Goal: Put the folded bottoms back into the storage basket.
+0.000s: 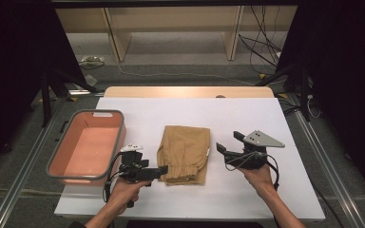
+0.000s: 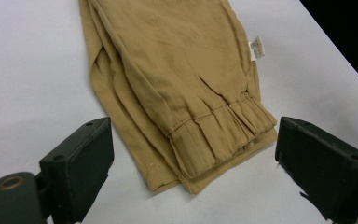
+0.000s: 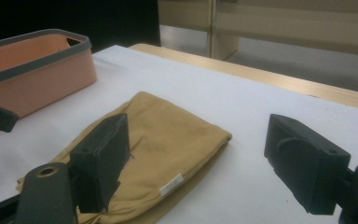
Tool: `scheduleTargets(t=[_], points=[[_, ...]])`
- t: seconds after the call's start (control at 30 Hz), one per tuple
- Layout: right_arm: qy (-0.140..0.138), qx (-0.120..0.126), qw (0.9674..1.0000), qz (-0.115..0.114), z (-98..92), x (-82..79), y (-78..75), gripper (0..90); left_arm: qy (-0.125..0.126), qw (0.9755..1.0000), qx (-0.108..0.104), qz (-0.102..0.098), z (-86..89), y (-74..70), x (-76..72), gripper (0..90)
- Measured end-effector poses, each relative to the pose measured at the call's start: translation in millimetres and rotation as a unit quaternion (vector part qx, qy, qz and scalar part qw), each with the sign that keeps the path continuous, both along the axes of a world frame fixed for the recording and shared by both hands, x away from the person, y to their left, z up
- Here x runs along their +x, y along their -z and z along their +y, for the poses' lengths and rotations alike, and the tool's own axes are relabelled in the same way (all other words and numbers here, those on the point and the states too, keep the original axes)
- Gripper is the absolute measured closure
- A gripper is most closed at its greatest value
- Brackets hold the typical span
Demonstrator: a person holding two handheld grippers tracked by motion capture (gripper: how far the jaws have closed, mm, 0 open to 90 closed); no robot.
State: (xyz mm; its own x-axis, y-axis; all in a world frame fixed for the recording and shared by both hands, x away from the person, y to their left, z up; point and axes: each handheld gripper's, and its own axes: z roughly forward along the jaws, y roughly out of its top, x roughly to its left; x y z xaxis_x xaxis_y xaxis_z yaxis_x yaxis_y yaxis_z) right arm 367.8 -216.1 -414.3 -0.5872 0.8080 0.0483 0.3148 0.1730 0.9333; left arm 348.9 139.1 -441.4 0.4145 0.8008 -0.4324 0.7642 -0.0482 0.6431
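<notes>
A folded tan garment (image 1: pixel 184 153) with elastic cuffs lies in the middle of the white table. My left gripper (image 1: pixel 158 170) points right at its near left corner. In the left gripper view the jaws stand wide apart on either side of the gathered cuff end (image 2: pixel 214 133), and the pads do not press on it. My right gripper (image 1: pixel 229 142) hovers just right of the garment, pointing left, open with nothing between its fingers. The right gripper view has the garment (image 3: pixel 168 140) ahead and to the left, its small white label (image 3: pixel 170 184) facing the camera.
A pink basket (image 1: pixel 88 145) with a grey rim stands empty at the table's left, close beside my left hand. The white tabletop (image 1: pixel 247 118) ends in a wooden strip at the back. Cables and stand legs lie on the floor beyond.
</notes>
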Motion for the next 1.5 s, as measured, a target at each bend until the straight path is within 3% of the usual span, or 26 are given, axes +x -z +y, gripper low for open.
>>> scheduleTargets(t=[0.23, 0.63, 0.97, 1.43, 1.5], points=[[0.005, -0.005, 0.9999, 0.011, 0.9, 11.4, 5.3, 23.1, -0.013, 0.9997, 0.007, 0.018, -2.3, 3.7, 5.1, 10.9], [0.002, -0.015, 0.9996, 0.023, 4.9, 22.6, 10.5, 23.1, -0.006, 0.9987, 0.011, 0.048, -11.6, 12.4, 11.2, 11.0], [0.003, -0.025, 0.9983, 0.053, 11.1, 41.2, 19.7, 23.1, -0.018, 0.9968, 0.01, 0.077, -13.3, 18.3, 15.7, 11.2], [-0.003, -0.036, 0.9957, 0.085, 15.1, 57.0, 29.9, 22.9, -0.027, 0.9947, 0.013, 0.098, -12.9, 23.2, 20.3, 12.9], [-0.004, -0.036, 0.9954, 0.088, 16.2, 58.3, 31.5, 22.9, -0.029, 0.9936, 0.005, 0.109, -13.7, 25.7, 22.1, 13.2]])
